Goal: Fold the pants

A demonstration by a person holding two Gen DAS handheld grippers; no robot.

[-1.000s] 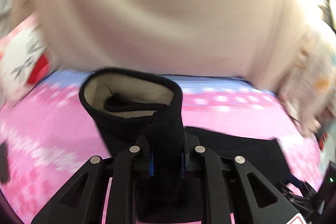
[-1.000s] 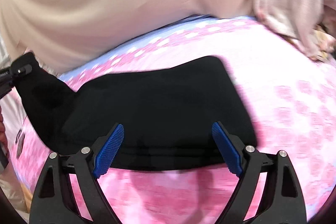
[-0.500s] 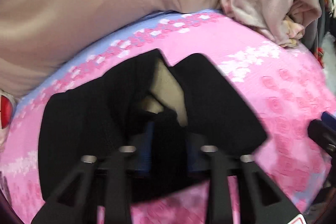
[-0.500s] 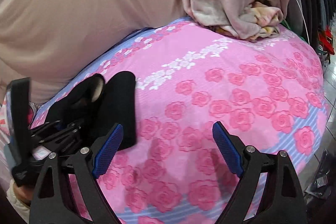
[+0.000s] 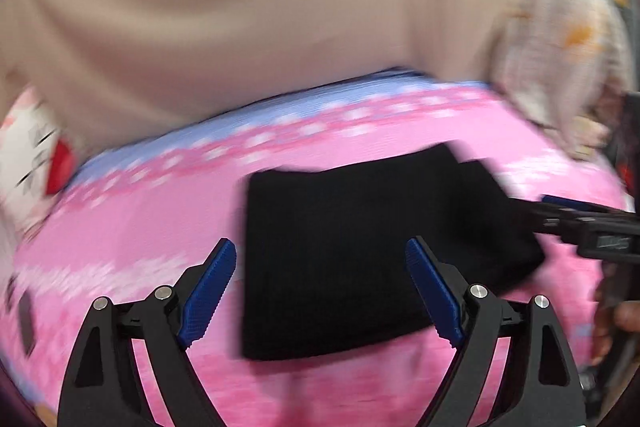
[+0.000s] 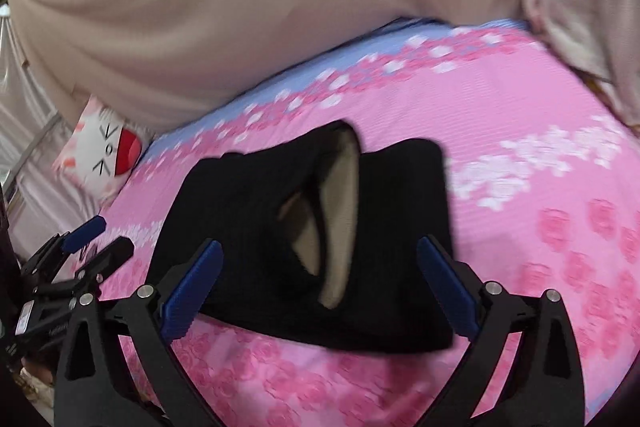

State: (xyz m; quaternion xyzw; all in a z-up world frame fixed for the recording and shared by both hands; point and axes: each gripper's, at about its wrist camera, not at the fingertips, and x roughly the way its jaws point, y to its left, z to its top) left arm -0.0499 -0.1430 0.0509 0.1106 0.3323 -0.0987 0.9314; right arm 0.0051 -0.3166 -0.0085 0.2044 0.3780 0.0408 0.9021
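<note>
The black pants lie folded in a compact rectangle on the pink floral bed sheet. In the right wrist view the pants show a beige lining at an opening on top. My left gripper hovers just before the pants' near edge. Its jaws are opening wide and the blue pads press on nothing. My right gripper hangs over the other side of the pants, its jaws also opening, with no cloth gripped. Each gripper shows in the other's view: the right gripper and the left gripper.
A beige drape hangs behind the bed. A white cat-face pillow lies at the far left, and a pale floral blanket is heaped at the far right. A small dark object rests on the sheet at the left.
The left gripper let go of the pant leg, spread its jaws and drew back. The pants now lie folded flat. The right gripper swung back over the pants.
</note>
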